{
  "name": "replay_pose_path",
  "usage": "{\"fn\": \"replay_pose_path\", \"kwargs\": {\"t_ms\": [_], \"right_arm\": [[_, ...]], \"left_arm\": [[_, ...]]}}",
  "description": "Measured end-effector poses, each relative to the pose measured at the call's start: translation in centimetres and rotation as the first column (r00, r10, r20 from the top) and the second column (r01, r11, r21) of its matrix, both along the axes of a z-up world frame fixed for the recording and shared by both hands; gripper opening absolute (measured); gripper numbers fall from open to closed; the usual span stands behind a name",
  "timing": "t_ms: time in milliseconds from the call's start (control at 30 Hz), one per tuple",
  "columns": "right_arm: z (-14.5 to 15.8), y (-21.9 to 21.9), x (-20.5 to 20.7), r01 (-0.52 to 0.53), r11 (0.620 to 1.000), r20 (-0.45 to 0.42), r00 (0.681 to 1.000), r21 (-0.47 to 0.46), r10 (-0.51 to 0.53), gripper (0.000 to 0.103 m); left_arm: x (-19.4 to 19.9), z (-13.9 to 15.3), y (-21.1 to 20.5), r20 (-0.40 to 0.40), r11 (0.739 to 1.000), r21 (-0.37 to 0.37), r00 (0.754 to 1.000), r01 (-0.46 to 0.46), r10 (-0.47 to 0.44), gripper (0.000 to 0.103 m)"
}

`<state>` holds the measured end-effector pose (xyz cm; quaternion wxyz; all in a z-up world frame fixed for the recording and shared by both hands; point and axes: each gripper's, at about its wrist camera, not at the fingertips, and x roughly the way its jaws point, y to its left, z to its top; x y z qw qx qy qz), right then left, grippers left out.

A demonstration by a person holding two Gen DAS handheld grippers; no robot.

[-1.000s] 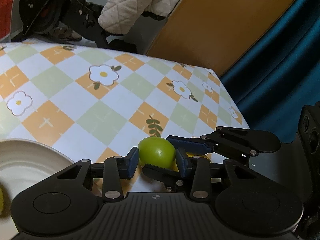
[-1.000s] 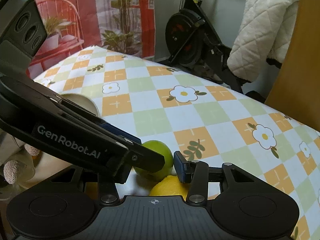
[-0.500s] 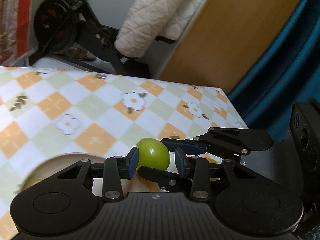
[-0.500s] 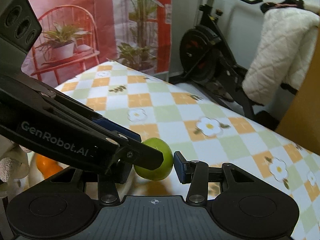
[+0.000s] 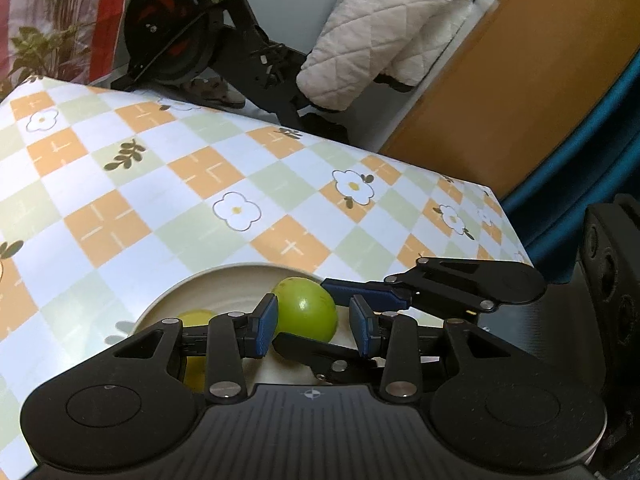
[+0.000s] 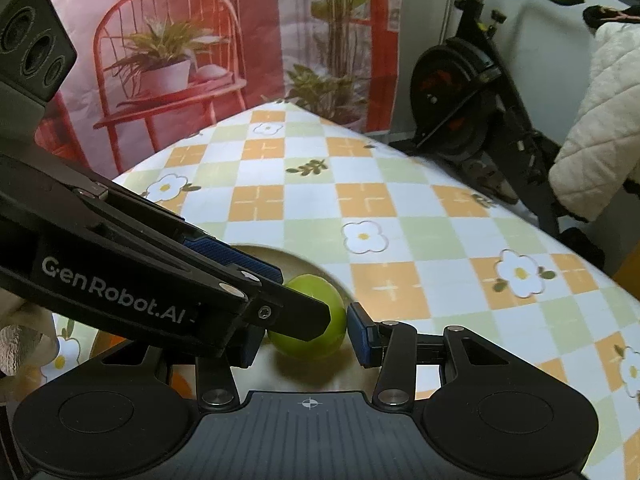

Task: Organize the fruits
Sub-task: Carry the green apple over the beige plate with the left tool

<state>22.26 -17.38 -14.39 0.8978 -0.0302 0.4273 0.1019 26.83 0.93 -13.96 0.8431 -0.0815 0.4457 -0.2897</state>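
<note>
A glossy, smooth-skinned green fruit (image 5: 306, 314) catches the light; the plate (image 5: 224, 284) beneath looks like matt cream ceramic; the table (image 5: 168, 200) wears a smooth printed covering; matt black plastic fingers (image 5: 264, 330) carry ribbed blue pads; a quilted cloth jacket (image 5: 380, 28) hangs behind.

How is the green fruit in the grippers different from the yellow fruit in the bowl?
The green fruit is bright green and in plain sight, with gripper fingers around it; the yellow fruit is paler, lies in the bowl and is half hidden behind a finger. Both look round and smooth.
</note>
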Motion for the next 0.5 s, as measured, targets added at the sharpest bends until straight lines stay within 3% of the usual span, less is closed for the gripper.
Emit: {"fn": "replay_pose_path", "kwargs": {"t_ms": [267, 500], "right_arm": [[-0.6, 0.7, 0.3, 0.006, 1.000, 0.005, 1.000, -0.006, -0.006, 0.041], [0.7, 0.1, -0.6, 0.013, 1.000, 0.021, 1.000, -0.012, -0.012, 0.041]], "left_arm": [[0.2, -0.4, 0.4, 0.007, 1.000, 0.001, 1.000, -0.028, 0.028, 0.040], [-0.7, 0.6, 0.5, 0.048, 0.999, 0.003, 0.998, -0.046, 0.046, 0.042]]}}
